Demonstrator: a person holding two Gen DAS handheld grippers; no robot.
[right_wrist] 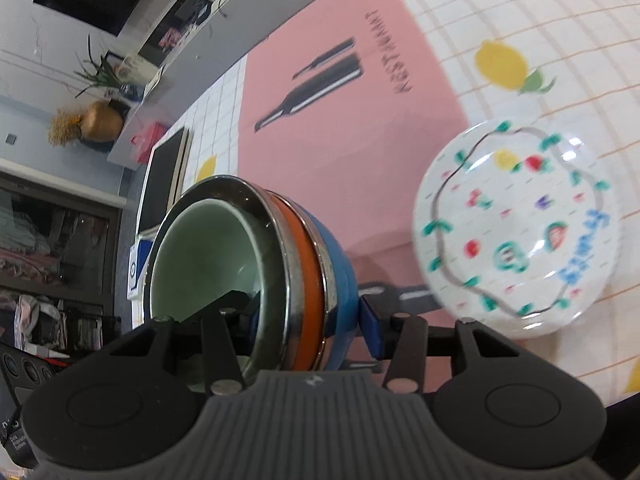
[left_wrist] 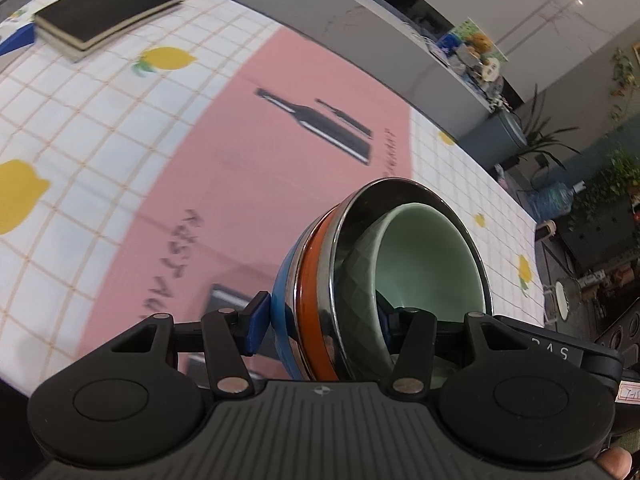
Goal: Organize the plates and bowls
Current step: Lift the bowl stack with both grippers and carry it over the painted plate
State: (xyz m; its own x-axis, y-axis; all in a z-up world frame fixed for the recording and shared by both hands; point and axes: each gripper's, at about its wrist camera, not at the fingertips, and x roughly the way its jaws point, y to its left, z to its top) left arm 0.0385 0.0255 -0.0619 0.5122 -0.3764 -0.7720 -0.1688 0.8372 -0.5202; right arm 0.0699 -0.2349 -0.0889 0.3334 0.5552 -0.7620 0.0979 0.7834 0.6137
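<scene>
A nest of three bowls is held off the counter (left_wrist: 100, 128) over the pink mat (left_wrist: 240, 168), gripped from both sides at once. The blue bowl (left_wrist: 282, 300) is outermost, an orange bowl (left_wrist: 310, 280) with a shiny steel rim sits inside it, and a pale green bowl (left_wrist: 424, 256) with a diamond-patterned outside lies innermost. The stack is tipped well over: its axis runs nearly level, so that the mouths face sideways rather than up. In the left wrist view the mouths open toward the right, in the right wrist view toward the left. The left gripper (left_wrist: 324, 320) is clamped across the walls of the stack, one blue pad pressed on the blue bowl's outside and the other finger reaching inside the green bowl. The right gripper (right_wrist: 304, 320) holds the same stack the same way, its blue pad (right_wrist: 370, 330) against the blue bowl (right_wrist: 338, 264) and its other finger inside the green bowl (right_wrist: 200, 256), with the orange bowl (right_wrist: 304, 264) sandwiched between. Just right of the stack in the right wrist view, a white plate (right_wrist: 516, 236) printed with small fruits and a wavy line lies on the counter at the edge of the mat. Beyond the mat, away from the stack, a black notebook (left_wrist: 108, 8) lies on the lemon-print cloth.
</scene>
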